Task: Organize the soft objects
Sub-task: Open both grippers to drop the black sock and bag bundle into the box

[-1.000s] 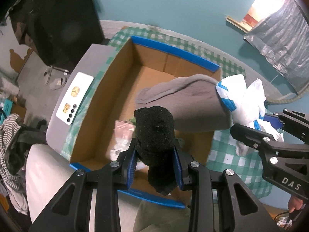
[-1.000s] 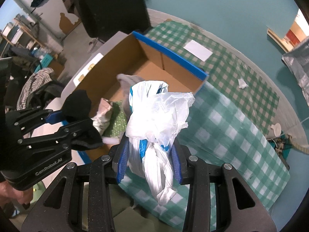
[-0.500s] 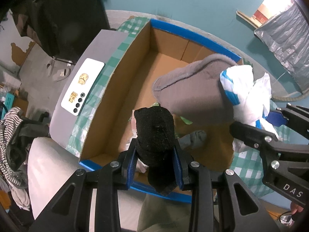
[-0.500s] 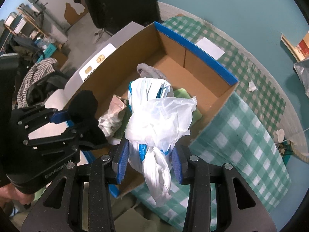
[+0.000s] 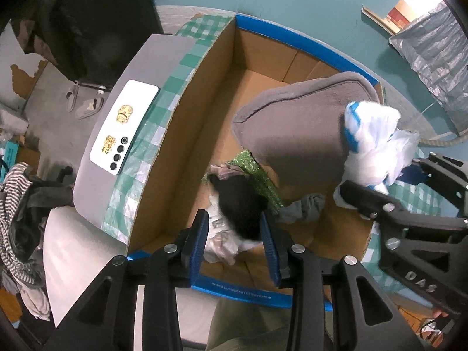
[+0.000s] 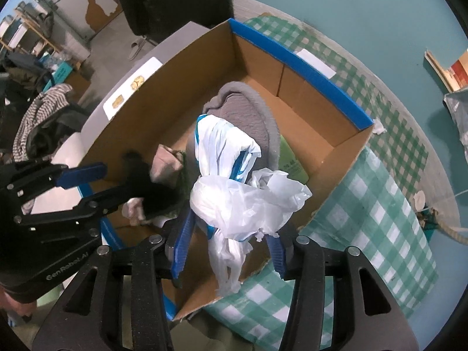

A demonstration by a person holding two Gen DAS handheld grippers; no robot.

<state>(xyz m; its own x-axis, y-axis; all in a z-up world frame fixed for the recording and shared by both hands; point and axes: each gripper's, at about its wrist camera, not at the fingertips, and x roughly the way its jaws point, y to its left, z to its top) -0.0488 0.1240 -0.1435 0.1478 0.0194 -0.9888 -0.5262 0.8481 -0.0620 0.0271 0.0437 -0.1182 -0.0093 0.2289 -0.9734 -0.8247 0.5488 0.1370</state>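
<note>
While both of your grippers point down over the cardboard box (image 5: 187,152), a white phone (image 5: 124,130) lies outside its left wall on the checked cloth (image 5: 152,146). Your left gripper (image 5: 235,234) has just been opening; its blue pads stand apart, and the black sock (image 5: 239,201), blurred, sits between them, free of the left pad, over the crumpled items on the box floor. A green scrubby piece (image 5: 257,175) lies just beside it, and a grey cloth (image 5: 292,134) spreads further right. Your right gripper (image 6: 229,247) has also just been widening; the white plastic bag (image 6: 242,193) hangs between its pads above the box's near right corner, but you cannot tell whether they pinch it.
</note>
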